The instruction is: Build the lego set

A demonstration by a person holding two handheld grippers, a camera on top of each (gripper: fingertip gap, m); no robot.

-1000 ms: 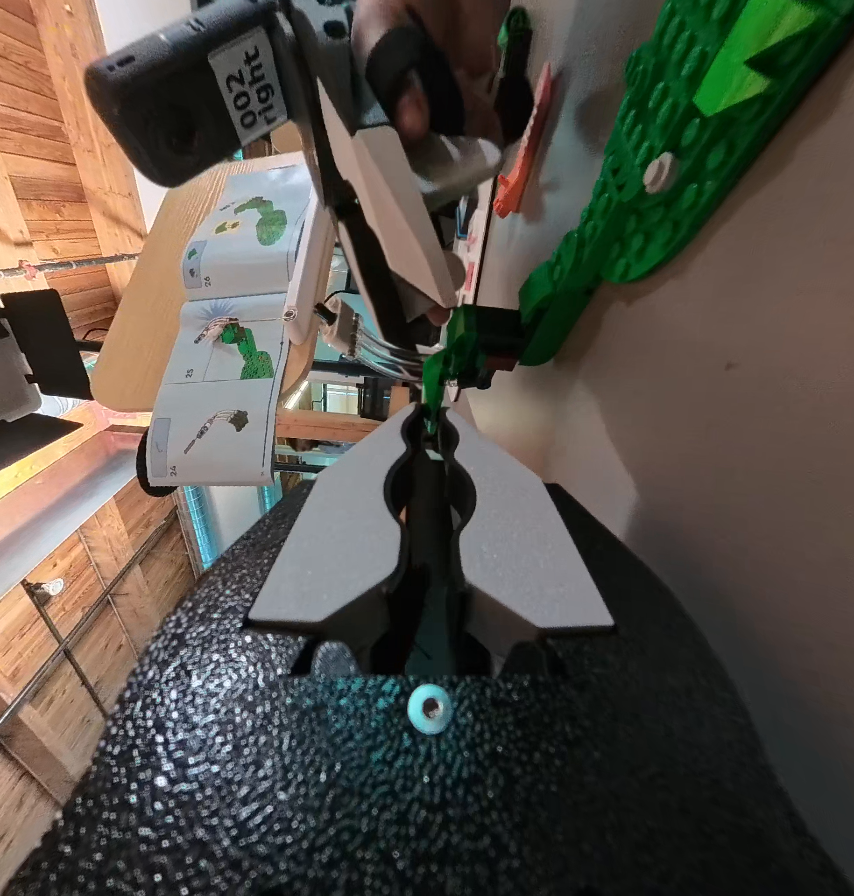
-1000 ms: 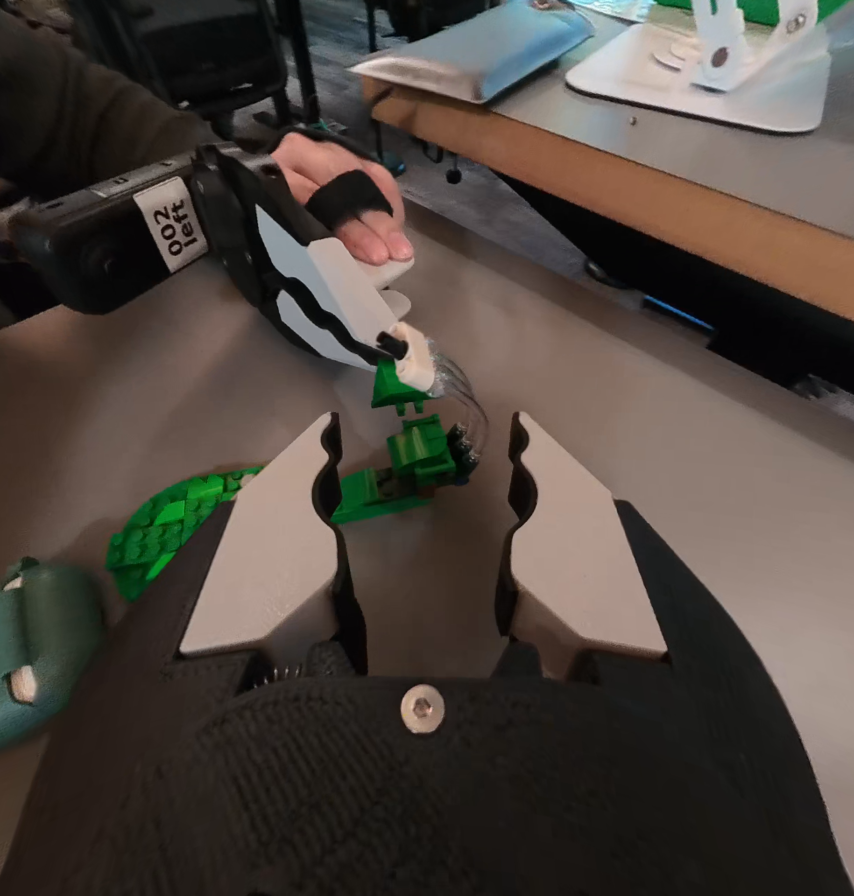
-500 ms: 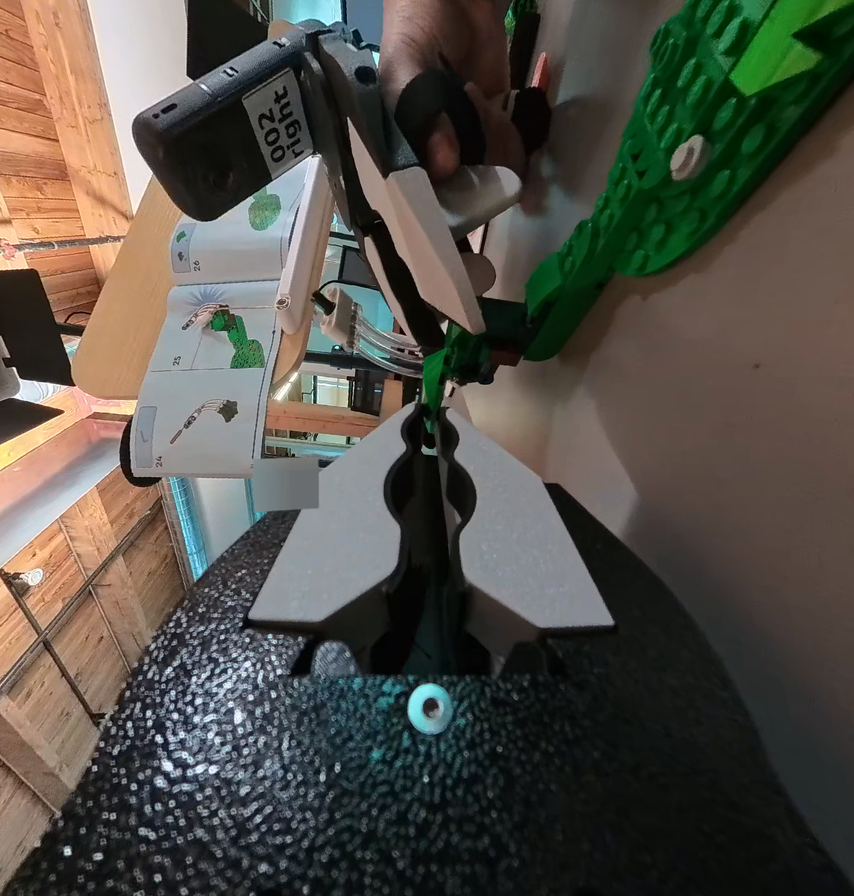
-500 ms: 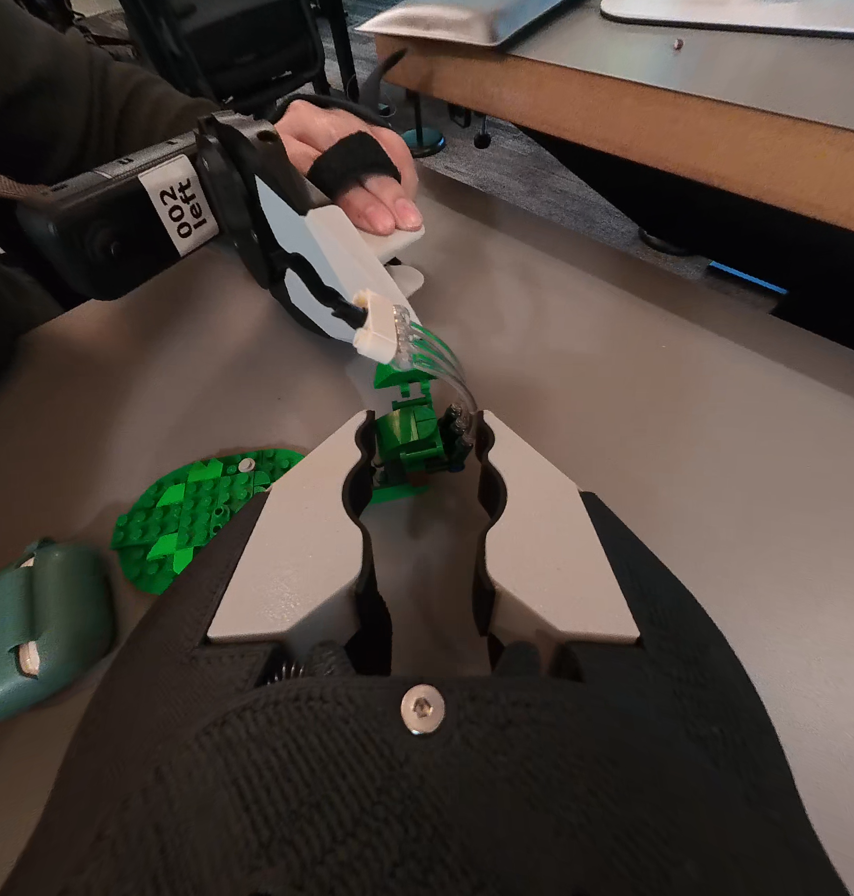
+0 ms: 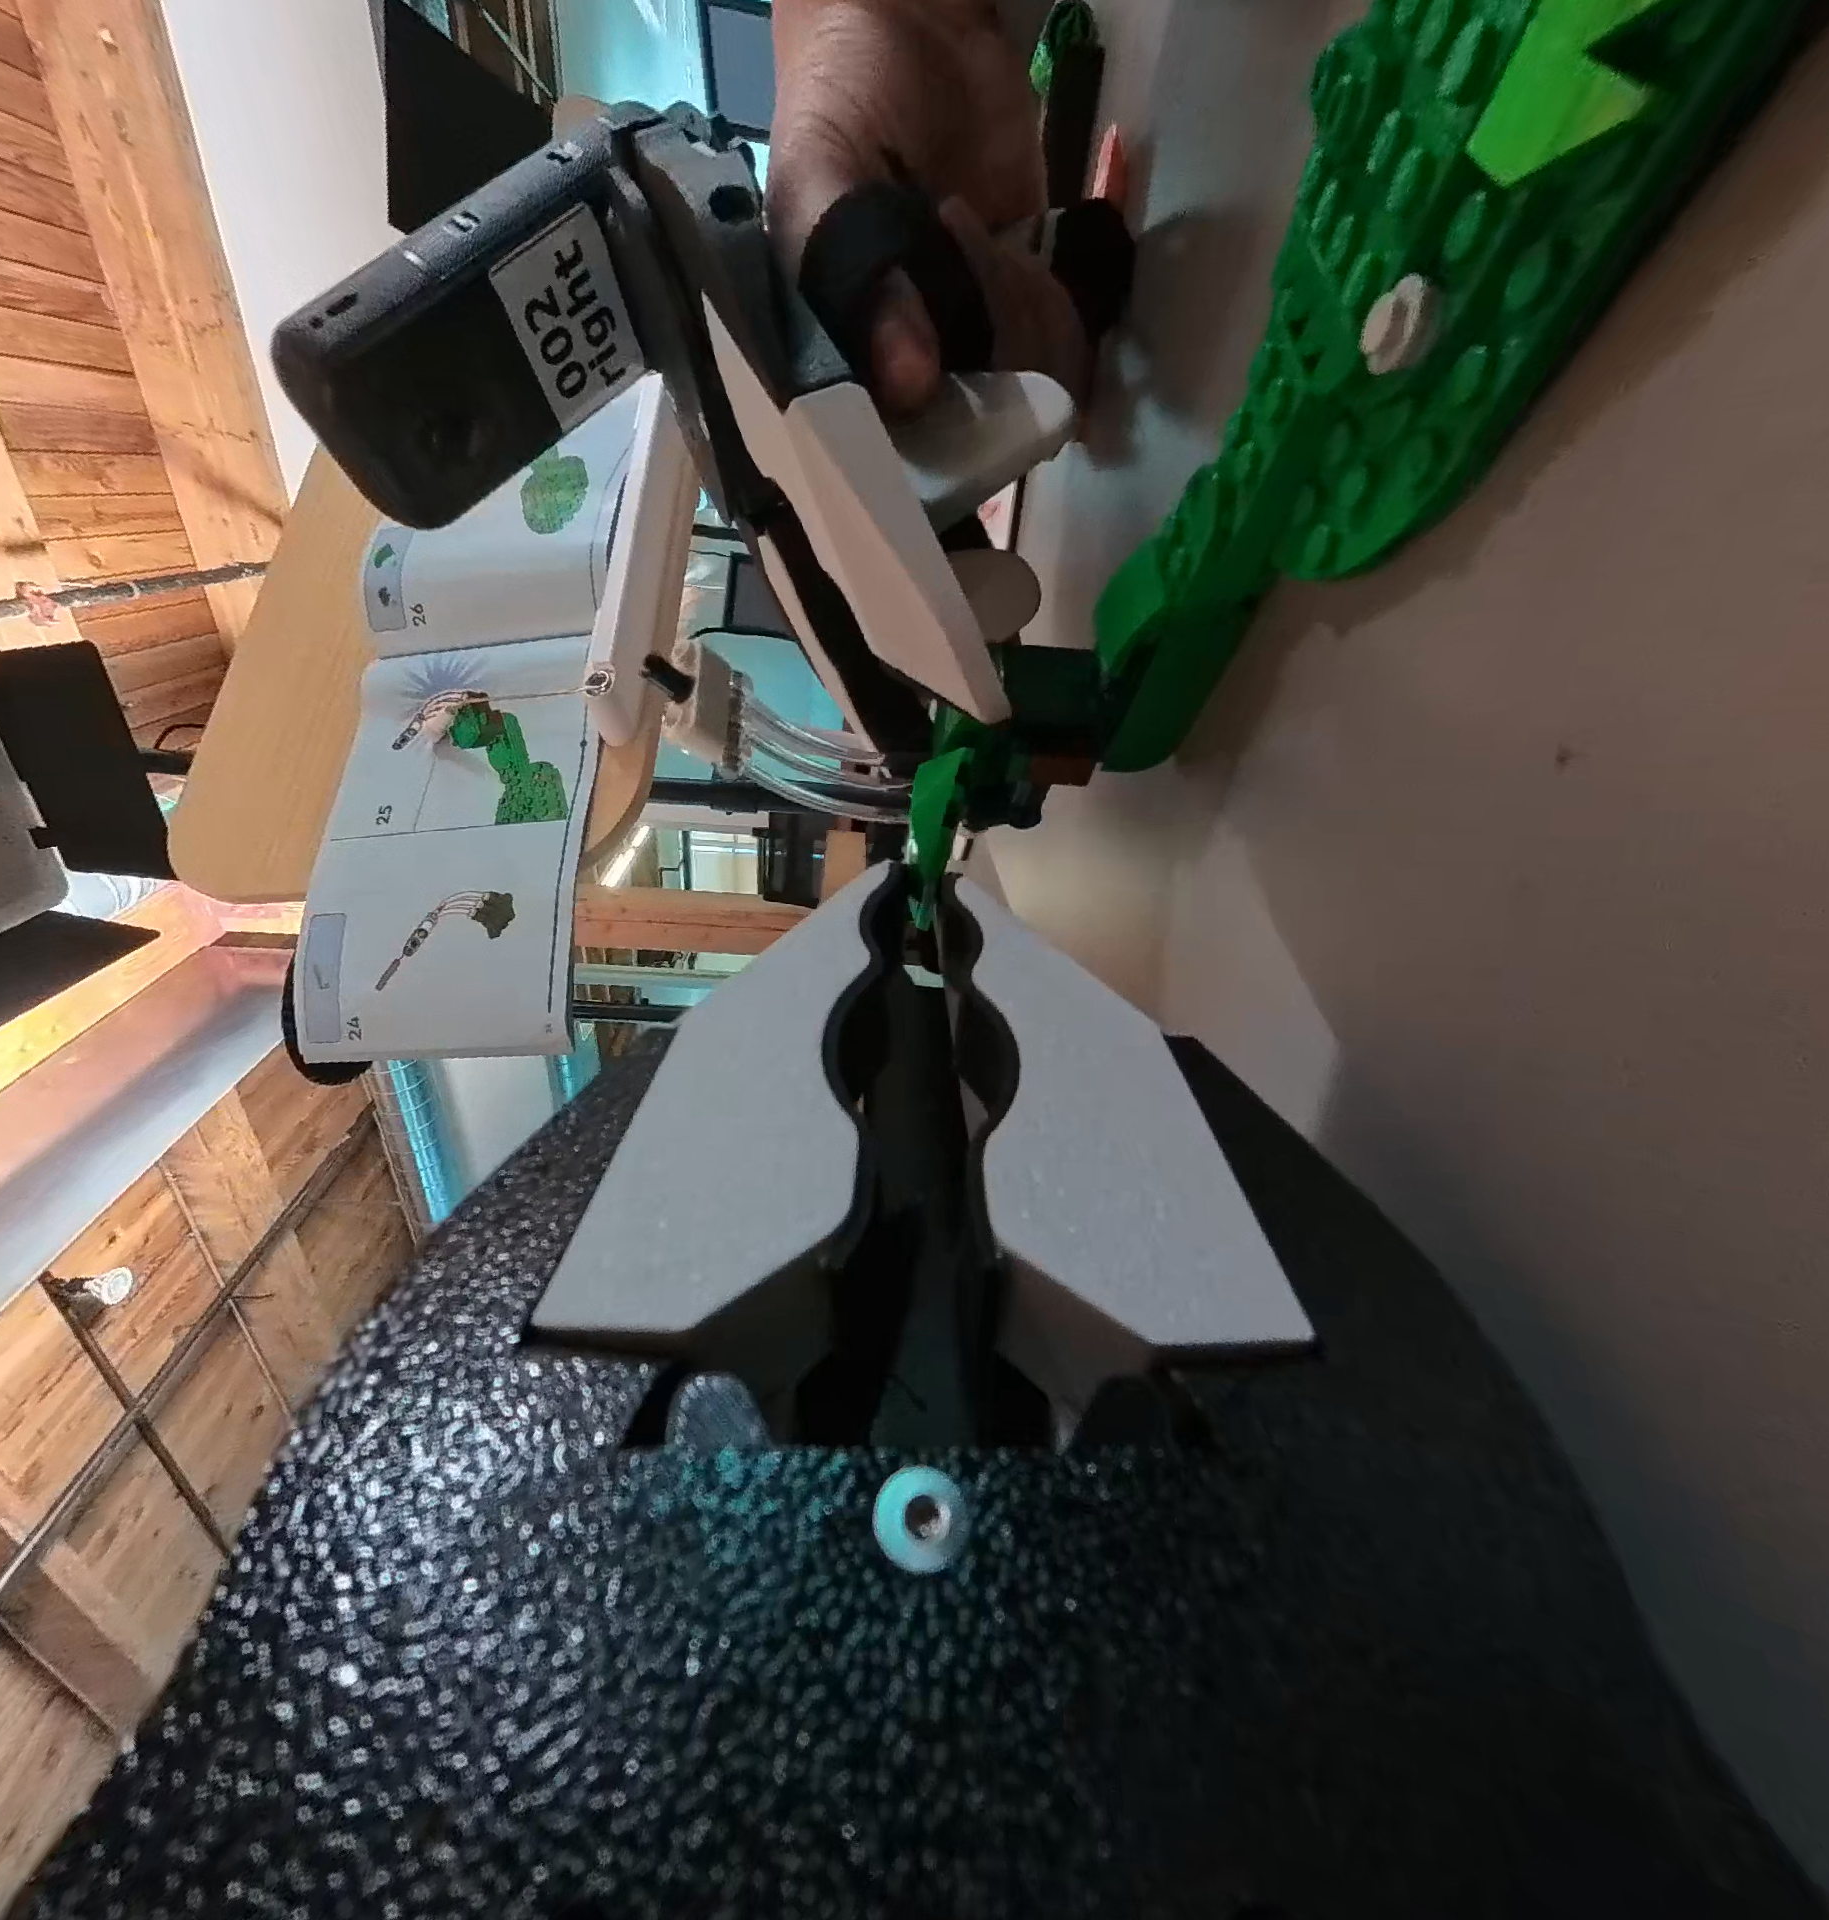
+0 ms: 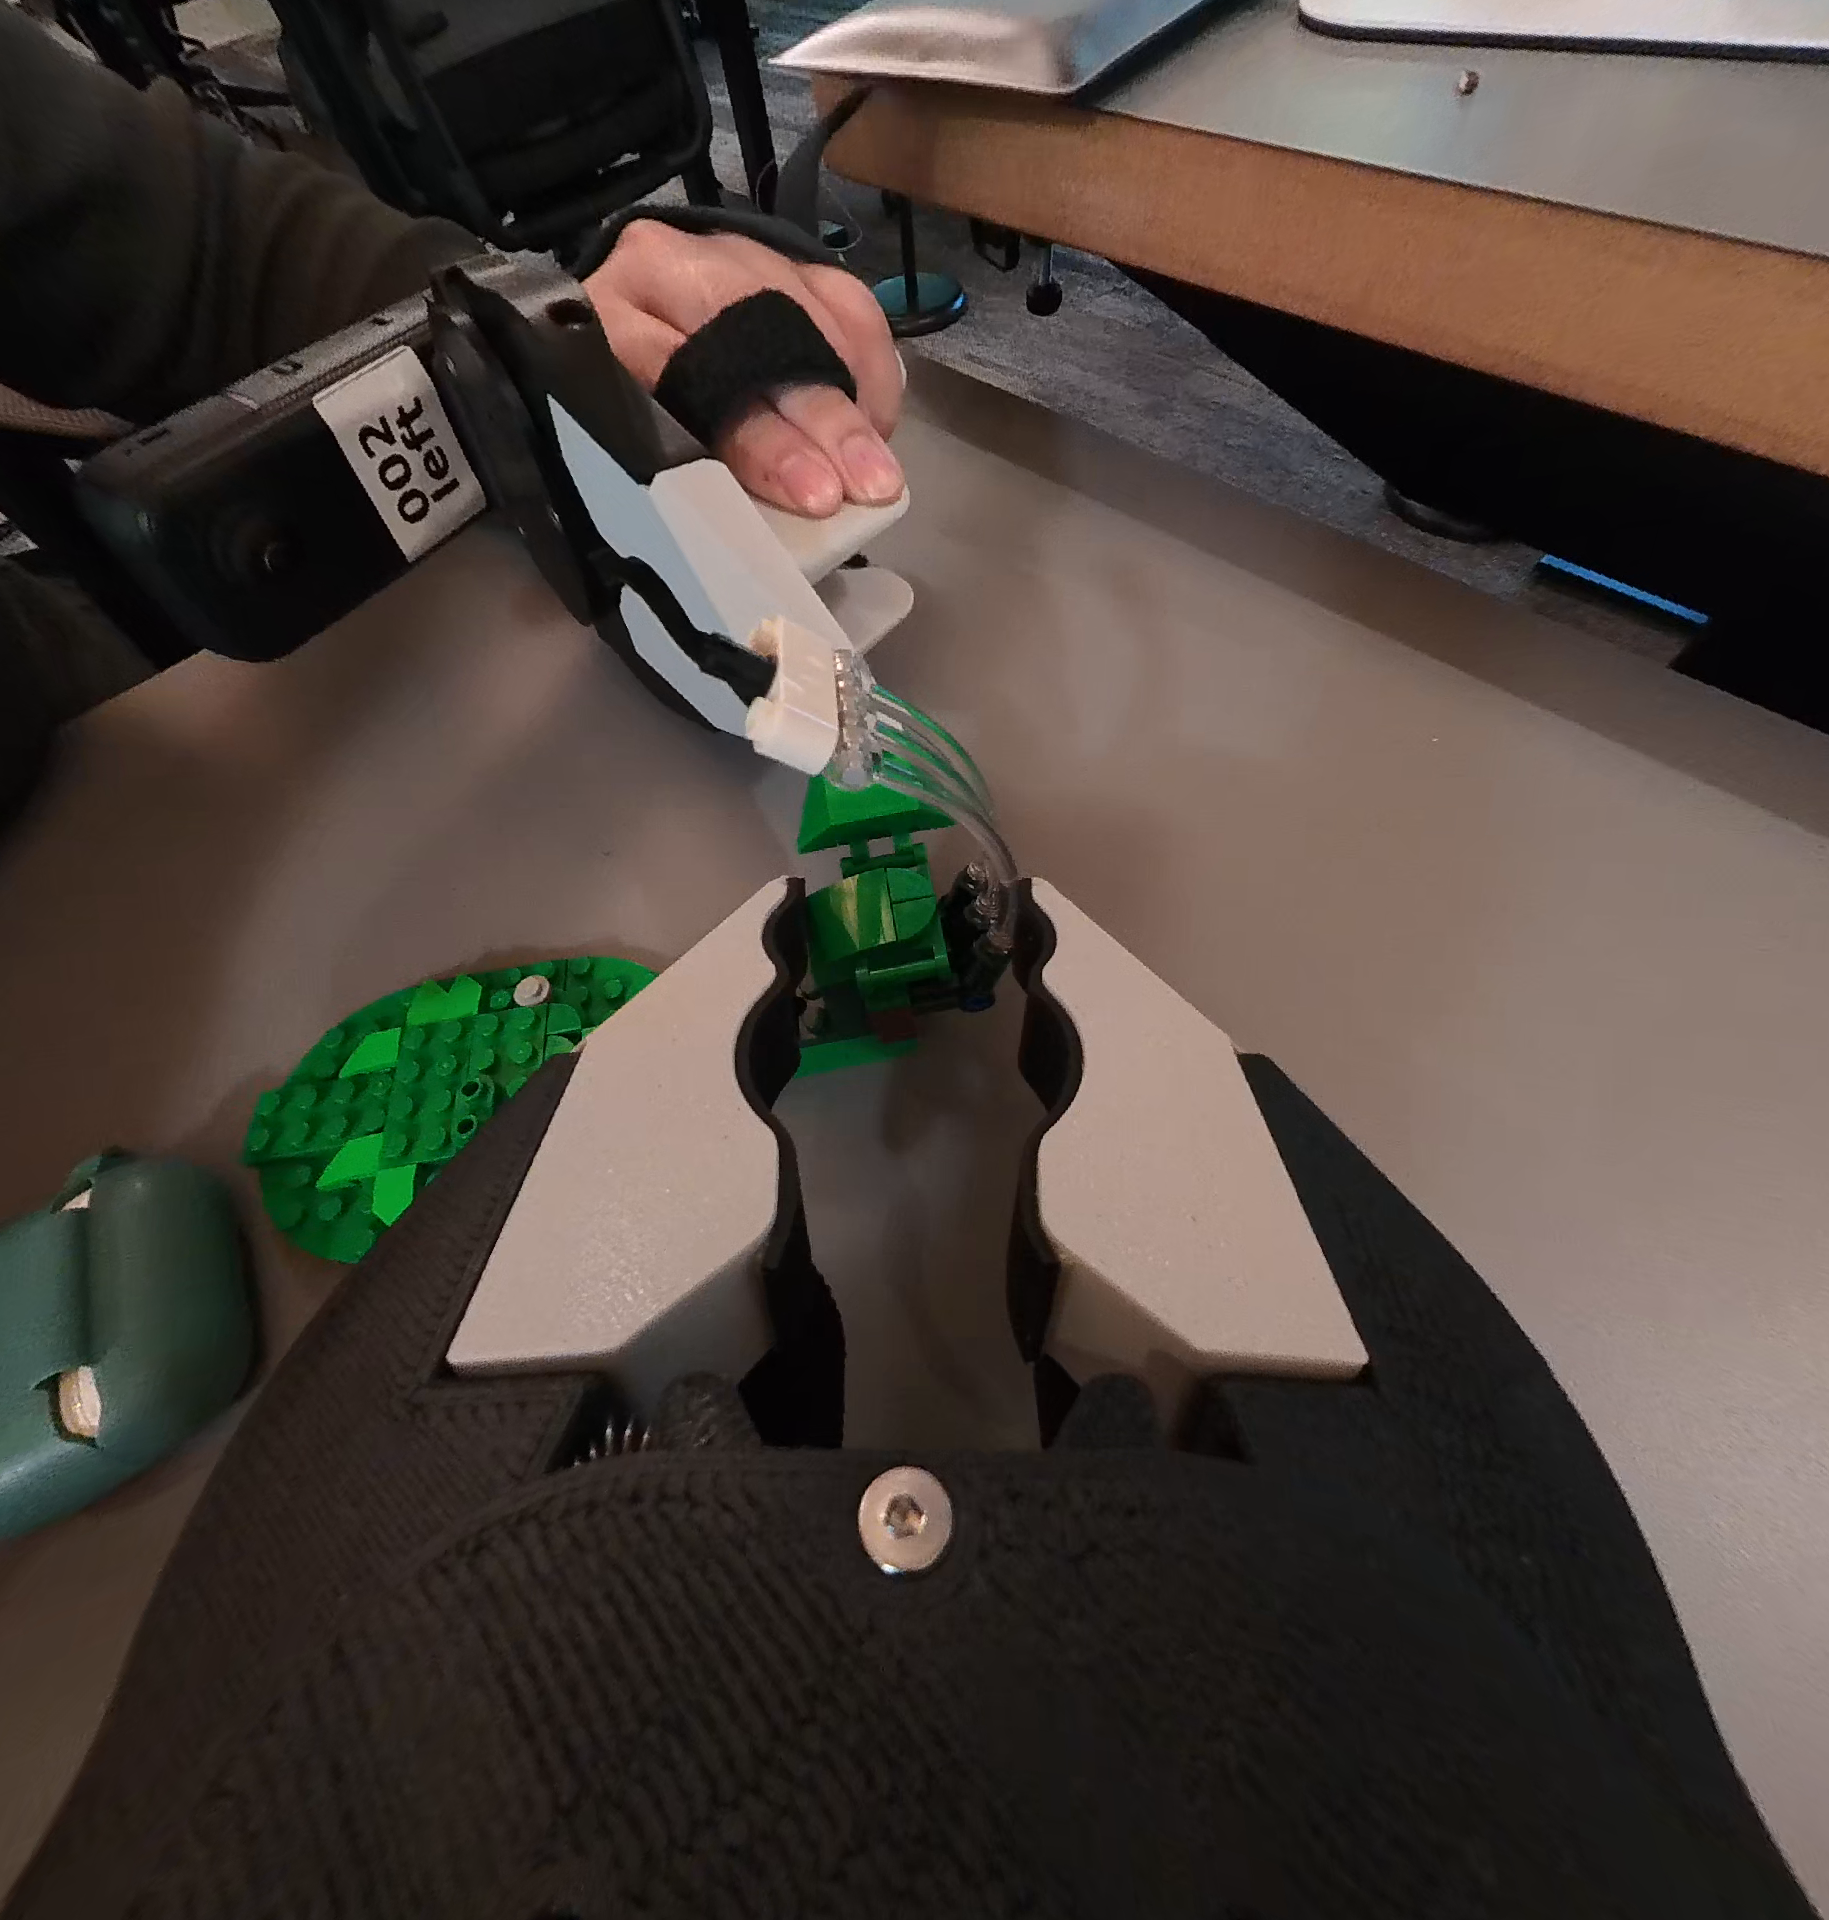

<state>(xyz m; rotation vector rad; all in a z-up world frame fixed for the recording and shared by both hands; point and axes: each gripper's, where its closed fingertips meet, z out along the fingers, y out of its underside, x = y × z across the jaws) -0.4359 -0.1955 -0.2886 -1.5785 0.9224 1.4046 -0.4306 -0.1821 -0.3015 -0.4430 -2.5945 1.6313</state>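
on table (image 6: 1305,935) | left gripper (image 5: 925,899) clamps white piece (image 6: 796,691) | right gripper (image 6: 905,940) pinches green model (image 6: 874,935)

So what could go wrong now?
1. The clear tubes run from the white piece in the left gripper down to the green stack. A pull could pop them out.
2. The jaws of the right gripper stand either side of the stack, one right by the tubes. Squeezing might pinch the tubes or split the stack.
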